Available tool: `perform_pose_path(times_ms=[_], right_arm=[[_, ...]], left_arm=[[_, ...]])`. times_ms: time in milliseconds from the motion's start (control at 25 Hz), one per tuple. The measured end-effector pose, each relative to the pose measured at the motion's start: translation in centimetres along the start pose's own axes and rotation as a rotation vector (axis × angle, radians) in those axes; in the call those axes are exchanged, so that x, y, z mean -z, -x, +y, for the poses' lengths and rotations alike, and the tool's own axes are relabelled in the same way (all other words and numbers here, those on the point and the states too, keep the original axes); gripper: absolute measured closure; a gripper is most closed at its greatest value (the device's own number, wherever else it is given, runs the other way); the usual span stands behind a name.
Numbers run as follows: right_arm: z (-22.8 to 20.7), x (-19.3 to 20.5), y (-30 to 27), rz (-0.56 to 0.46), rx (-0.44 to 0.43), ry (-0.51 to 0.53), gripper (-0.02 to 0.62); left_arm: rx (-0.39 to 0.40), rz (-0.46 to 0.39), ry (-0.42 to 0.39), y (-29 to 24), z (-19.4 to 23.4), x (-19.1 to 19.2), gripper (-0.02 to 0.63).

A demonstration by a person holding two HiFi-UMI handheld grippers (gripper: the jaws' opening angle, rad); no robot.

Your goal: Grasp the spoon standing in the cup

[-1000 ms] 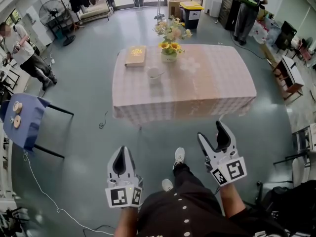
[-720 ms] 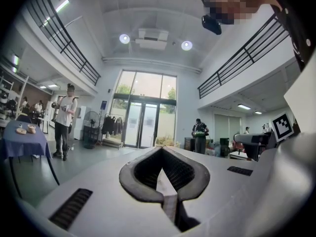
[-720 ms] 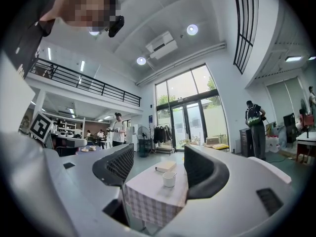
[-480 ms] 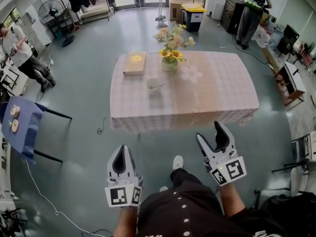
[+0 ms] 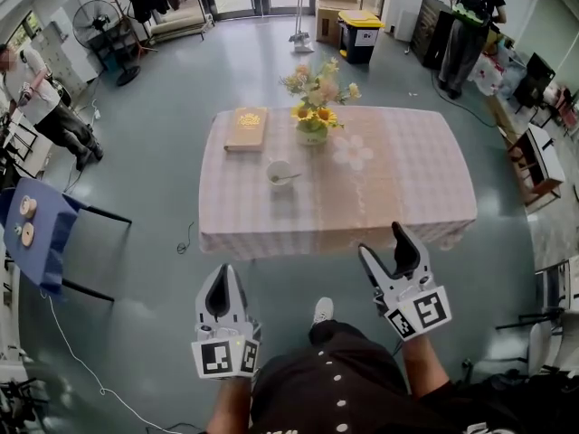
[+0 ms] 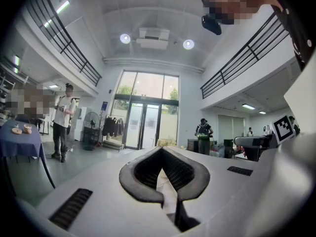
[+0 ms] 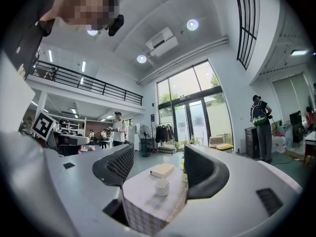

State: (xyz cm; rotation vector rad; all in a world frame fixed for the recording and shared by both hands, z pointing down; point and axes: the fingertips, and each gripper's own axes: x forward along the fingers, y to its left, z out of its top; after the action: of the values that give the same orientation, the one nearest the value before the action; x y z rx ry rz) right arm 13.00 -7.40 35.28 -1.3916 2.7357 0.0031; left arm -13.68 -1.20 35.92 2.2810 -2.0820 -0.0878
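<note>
Both grippers hang in front of the person, well short of the table (image 5: 389, 197), so nothing is in reach yet. The right gripper (image 5: 384, 242) has its jaws spread wide and empty, and its own view frames the tabletop between them. The left gripper (image 5: 223, 277) has its tips pressed together on nothing. The target sits on the table's left half: a small white cup (image 5: 280, 172), nearer the front edge than the book (image 5: 247, 127) behind it. The spoon (image 5: 291, 180) leans out over the cup's rim toward the table's middle. Here's the danger as I read it: that handle is thin and tilted, and the cup looks light. A jaw arriving low or off-line would strike the rim first and could shove or tip the cup on the cloth. Closing on the handle at a slant might lever the spoon out and flick it across the table. The flower vase (image 5: 312, 127) stands just behind the cup, so overshooting could catch the blooms. If the left gripper goes in instead, arriving with its tips together would simply bat the spoon away.
</note>
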Motion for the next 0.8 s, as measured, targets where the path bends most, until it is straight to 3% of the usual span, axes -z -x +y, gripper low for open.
perform_pose_path(times_ms=[800], right_arm=[[-5.6,1.0,-6.4,0.014,-0.116,-0.007,0.295]], left_arm=[[-0.1,0.016,0.004,-6.1,-1.2,0.7,0.592]])
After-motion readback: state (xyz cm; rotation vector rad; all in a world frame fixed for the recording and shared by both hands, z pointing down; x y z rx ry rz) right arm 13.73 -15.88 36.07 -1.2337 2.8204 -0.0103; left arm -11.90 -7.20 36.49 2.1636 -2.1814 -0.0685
